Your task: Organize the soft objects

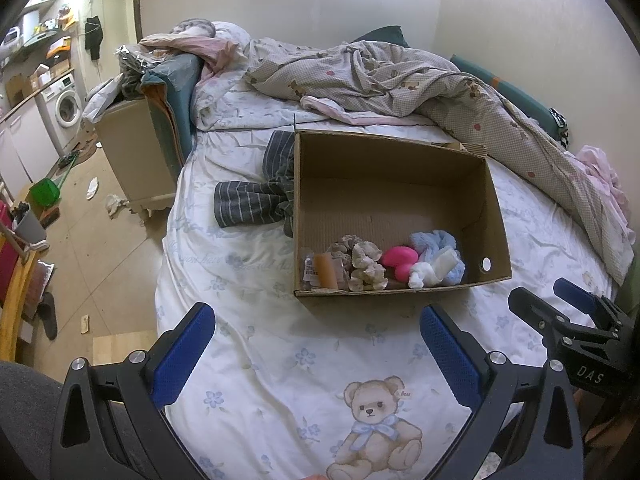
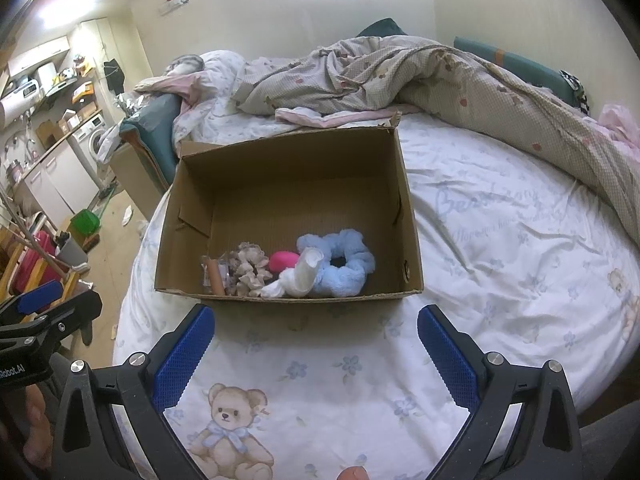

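Observation:
An open cardboard box (image 1: 496, 216) (image 2: 412, 240) sits on the bed. Along its near wall lie a blue fluffy scrunchie (image 1: 434, 242) (image 2: 344, 260), a pink soft ball (image 1: 400, 258) (image 2: 284, 261), a beige scrunchie (image 1: 362, 264) (image 2: 250, 266), a white rolled cloth (image 1: 430, 268) (image 2: 304, 276) and a small orange packet (image 1: 325, 270) (image 2: 216, 276). My left gripper (image 1: 318, 340) is open and empty, in front of the box. My right gripper (image 2: 316, 336) is open and empty, also in front of the box; it shows in the left wrist view (image 1: 556, 296).
A grey striped garment (image 1: 256, 196) lies on the sheet left of the box. A rumpled checked quilt (image 1: 400, 76) (image 2: 440, 76) covers the far side of the bed. A bedside cabinet (image 1: 132, 152) and cluttered floor are at the left.

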A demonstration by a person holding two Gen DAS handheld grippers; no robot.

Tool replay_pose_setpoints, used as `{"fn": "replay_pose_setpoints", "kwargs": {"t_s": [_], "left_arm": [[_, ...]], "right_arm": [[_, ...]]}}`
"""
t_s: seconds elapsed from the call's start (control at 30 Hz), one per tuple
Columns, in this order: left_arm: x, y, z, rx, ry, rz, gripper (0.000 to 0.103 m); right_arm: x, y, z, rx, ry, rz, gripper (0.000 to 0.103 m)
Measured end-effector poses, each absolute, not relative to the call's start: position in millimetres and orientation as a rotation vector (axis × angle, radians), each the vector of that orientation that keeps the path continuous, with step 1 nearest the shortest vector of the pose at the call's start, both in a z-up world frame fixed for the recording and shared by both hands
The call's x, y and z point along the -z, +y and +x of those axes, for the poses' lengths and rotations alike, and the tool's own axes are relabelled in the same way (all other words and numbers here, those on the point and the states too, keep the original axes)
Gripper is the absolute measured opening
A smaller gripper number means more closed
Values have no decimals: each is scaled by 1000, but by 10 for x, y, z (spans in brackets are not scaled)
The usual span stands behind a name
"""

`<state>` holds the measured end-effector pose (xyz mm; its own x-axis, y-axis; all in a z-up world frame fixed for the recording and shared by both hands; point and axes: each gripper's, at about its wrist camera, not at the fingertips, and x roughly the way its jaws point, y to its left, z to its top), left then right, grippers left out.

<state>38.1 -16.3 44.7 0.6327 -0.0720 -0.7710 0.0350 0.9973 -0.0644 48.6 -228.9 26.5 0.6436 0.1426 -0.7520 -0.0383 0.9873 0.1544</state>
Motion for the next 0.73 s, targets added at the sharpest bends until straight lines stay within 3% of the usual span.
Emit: {"fn": "replay_pose_setpoints", "kwargs": {"t_s": [0.73], "left_arm": [[-444,-186,365,65,884,-44,102]], "right_arm": [[-285,-2292,495,-105,861,124,103]]}}
